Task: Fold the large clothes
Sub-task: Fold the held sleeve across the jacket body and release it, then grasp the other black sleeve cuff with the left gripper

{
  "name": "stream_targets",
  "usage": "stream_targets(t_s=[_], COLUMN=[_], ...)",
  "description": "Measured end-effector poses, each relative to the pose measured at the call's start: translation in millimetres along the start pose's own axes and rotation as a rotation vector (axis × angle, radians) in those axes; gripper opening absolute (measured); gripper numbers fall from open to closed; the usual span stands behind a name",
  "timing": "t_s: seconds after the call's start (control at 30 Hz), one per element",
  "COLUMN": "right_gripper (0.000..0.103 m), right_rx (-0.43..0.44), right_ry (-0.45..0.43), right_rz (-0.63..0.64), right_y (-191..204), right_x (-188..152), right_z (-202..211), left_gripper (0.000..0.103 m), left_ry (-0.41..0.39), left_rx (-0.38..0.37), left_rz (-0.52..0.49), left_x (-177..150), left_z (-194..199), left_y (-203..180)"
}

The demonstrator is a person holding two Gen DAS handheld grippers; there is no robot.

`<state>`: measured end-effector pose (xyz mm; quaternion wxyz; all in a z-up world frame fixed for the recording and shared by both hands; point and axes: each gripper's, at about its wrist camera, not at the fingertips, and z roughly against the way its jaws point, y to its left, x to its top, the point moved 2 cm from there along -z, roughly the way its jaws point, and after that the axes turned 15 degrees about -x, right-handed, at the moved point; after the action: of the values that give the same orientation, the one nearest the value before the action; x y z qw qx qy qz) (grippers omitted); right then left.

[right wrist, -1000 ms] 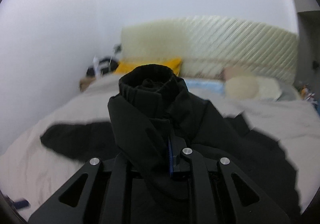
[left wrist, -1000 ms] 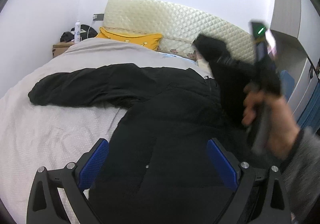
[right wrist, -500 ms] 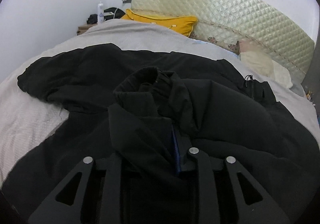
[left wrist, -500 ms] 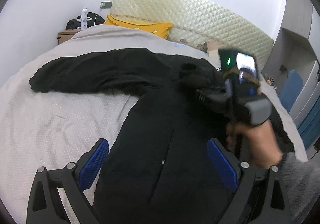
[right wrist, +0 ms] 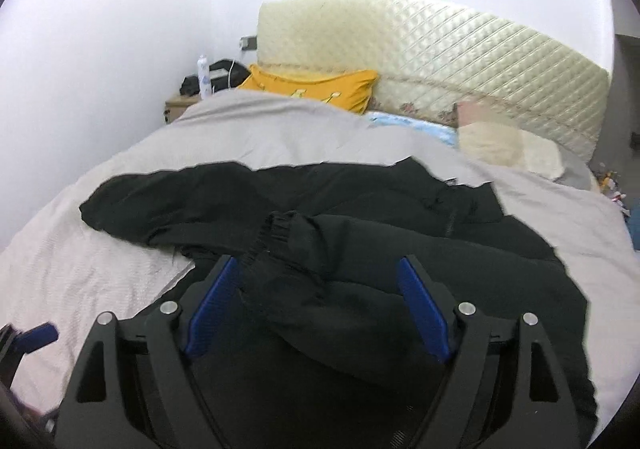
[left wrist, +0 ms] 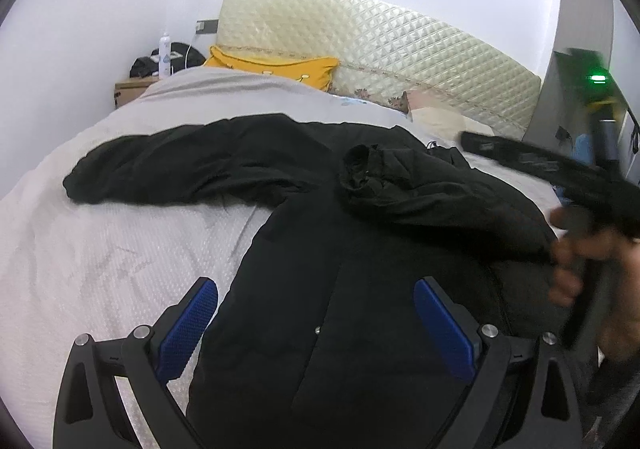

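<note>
A large black jacket (left wrist: 344,289) lies on the grey bed (left wrist: 100,257). Its left sleeve (left wrist: 192,165) stretches out to the left. Its right sleeve (left wrist: 420,189) is folded across the chest, with the cuff (left wrist: 358,165) near the collar. My left gripper (left wrist: 316,313) is open and empty above the jacket's lower body. In the right wrist view, my right gripper (right wrist: 316,301) is open just behind the folded sleeve (right wrist: 320,269), whose cuff (right wrist: 276,233) lies ahead of its fingers. In the left wrist view, the right gripper's body (left wrist: 560,177) is a blur at the right, held by a hand.
A quilted cream headboard (left wrist: 380,49) stands at the far end with a yellow pillow (left wrist: 280,69) and a cream pillow (right wrist: 508,145). A nightstand with a bottle (left wrist: 164,53) and a dark bag is at the far left. A cabinet (left wrist: 580,49) is at the right.
My right gripper carried the right sleeve over the jacket's chest, lowered it, opened and let it go. It has drawn back toward the right. My left gripper stayed open.
</note>
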<state>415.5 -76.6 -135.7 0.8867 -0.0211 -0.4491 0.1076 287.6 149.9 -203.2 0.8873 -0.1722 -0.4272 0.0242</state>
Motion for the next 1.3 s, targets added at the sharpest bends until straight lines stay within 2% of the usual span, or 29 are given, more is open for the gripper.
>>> stream_targets(t_s=[0.23, 0.43, 0.7, 0.9, 1.1, 1.3], right_gripper=[0.082, 0.082, 0.082, 0.082, 0.082, 0.083], right_rx=[-0.064, -0.103, -0.152, -0.174, -0.194, -0.199], right_ry=[-0.065, -0.091, -0.094, -0.118, -0.146, -0.150], right_rz=[-0.035, -0.102, -0.149, -0.172, -0.189, -0.207], right_y=[-46.0, -87.1, -126.3, -148.8, -164.7, -165.9], right_x=[-10.7, -36.2, -64.9, -87.8, -113.2, -139.9], right_z=[75.7, 126.1, 157.3, 187.0, 219.2, 241.7], left_gripper=[0.100, 0.100, 0.100, 0.100, 0.100, 0.100], left_ry=[-0.043, -0.088, -0.074, -0.103, -0.117, -0.111], left_rx=[-0.008, -0.010, -0.037, -0.047, -0.082, -0.074], left_rz=[-0.077, -0.155, -0.170, -0.207, -0.178, -0.176], left_x=[2.9, -2.8, -12.9, -17.1, -17.3, -18.4], left_z=[21.4, 39.0, 34.0, 42.7, 46.6, 43.3], left_y=[-31.5, -61.2, -86.3, -101.5, -102.5, -105.2])
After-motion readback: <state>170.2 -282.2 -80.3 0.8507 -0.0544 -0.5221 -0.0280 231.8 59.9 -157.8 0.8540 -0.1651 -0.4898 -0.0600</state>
